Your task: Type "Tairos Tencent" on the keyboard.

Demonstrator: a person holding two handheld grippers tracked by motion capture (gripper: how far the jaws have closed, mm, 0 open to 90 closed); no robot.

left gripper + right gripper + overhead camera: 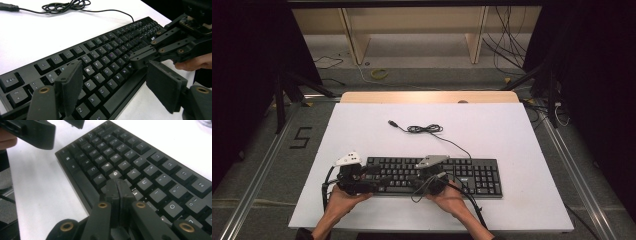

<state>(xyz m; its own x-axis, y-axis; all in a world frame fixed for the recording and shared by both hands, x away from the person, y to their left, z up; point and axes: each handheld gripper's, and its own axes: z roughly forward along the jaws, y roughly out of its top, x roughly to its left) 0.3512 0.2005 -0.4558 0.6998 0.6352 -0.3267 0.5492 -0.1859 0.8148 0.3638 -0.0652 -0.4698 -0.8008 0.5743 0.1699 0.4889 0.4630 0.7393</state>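
A black keyboard (432, 176) is laid along the near half of the white worktop (512, 135), its cable (427, 129) coiled behind it. The right gripper (117, 187) is clenched with nothing between its pads, its tip set over the keys by G and H. The left gripper (113, 82) is held released, its jaws spread wide above the keyboard's left end, around the lower letter rows.

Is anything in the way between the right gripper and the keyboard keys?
Nothing visible. The right gripper, jaws shut, sits directly over the keyboard near the G and H keys; whether it touches them is unclear. The left gripper is open, off to the side.
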